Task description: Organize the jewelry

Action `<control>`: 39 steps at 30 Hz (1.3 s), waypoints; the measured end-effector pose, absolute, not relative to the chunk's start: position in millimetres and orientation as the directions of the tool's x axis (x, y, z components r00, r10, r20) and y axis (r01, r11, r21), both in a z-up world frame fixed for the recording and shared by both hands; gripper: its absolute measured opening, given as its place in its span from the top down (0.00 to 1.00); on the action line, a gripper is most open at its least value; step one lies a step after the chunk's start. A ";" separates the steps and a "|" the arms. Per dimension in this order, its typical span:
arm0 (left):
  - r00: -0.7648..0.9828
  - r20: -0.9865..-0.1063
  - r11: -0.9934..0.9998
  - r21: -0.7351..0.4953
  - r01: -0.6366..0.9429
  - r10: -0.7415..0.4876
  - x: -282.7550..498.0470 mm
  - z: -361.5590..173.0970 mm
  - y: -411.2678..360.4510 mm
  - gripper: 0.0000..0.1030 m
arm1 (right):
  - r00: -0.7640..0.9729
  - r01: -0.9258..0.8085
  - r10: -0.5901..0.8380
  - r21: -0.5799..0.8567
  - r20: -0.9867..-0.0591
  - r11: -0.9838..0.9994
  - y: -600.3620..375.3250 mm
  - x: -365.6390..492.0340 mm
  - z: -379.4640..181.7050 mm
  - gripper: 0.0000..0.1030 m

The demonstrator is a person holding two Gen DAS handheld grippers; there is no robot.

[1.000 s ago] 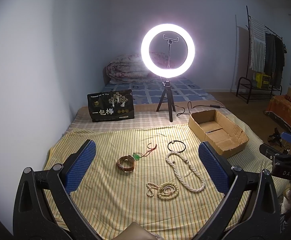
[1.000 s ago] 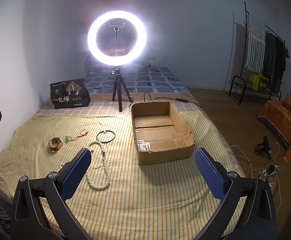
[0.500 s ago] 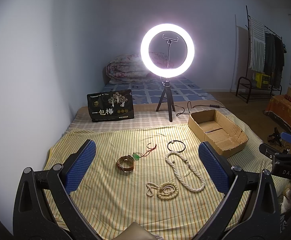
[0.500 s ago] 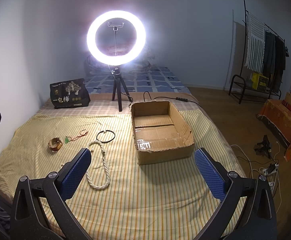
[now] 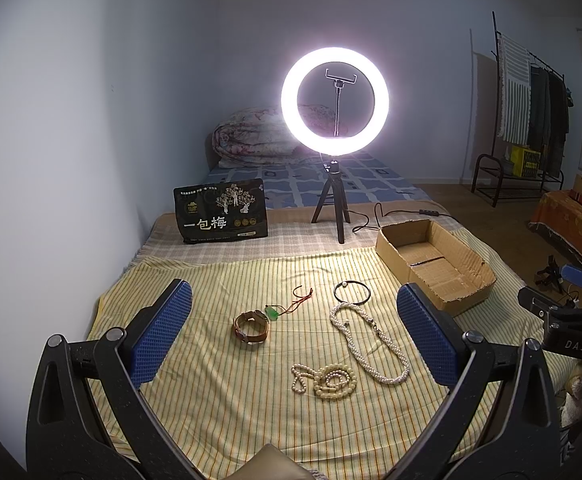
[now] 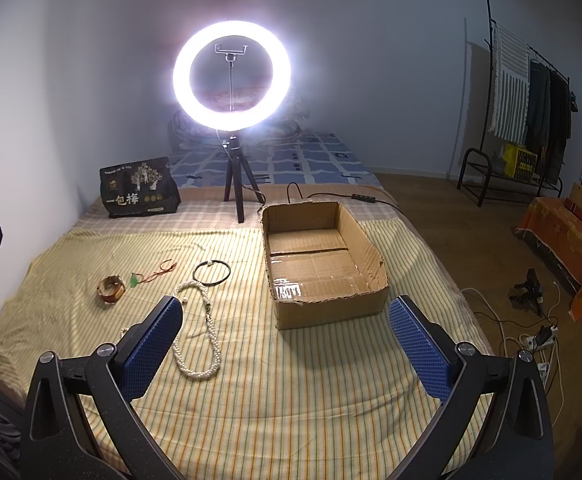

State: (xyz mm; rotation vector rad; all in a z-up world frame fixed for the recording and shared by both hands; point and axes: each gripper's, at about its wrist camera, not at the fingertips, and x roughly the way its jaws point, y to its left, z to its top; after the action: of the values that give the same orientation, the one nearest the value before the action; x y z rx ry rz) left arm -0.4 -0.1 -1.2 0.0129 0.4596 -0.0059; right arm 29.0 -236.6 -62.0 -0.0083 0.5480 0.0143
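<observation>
Five pieces of jewelry lie spread on a yellow striped bedspread (image 5: 219, 408): a brown leather-strap watch (image 5: 251, 326) on its side, a green pendant on a red cord (image 5: 287, 307) just beyond it, a black bangle (image 5: 352, 293), a long twisted pearl necklace (image 5: 365, 344) and a coiled cream bead strand (image 5: 325, 377) nearest the front edge — all outside the open, empty cardboard box (image 6: 323, 264) toward the right edge.

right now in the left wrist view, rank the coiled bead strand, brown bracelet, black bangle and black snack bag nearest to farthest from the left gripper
1. Coiled bead strand, just ahead of the left gripper.
2. Brown bracelet, left of centre.
3. Black bangle, further, right of centre.
4. Black snack bag, far left.
</observation>
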 end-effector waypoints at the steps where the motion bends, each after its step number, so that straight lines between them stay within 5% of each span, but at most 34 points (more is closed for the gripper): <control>1: 0.896 -0.444 1.000 0.011 0.009 -0.003 -0.2 -0.8 -1.2 0.00 | 0.854 -0.016 0.012 -0.004 -0.521 1.000 -236.7 28.9 -62.1 0.01; 20: 0.880 -0.475 1.000 0.005 0.019 -0.014 5.6 -7.5 0.2 0.00 | 0.851 -0.008 0.005 -0.003 -0.525 1.000 -236.5 29.7 -63.2 0.01; 39: 0.770 -0.636 0.998 -0.007 0.058 -0.049 62.5 -31.0 31.8 0.00 | 0.819 0.044 -0.066 -0.053 -0.570 0.998 -231.4 59.1 -60.5 0.01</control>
State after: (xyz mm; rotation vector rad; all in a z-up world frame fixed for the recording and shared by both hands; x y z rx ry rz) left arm 62.5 31.8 -31.0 0.0136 0.6889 -0.0581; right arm 59.1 -231.4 -60.5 -0.0384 0.6082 -0.0585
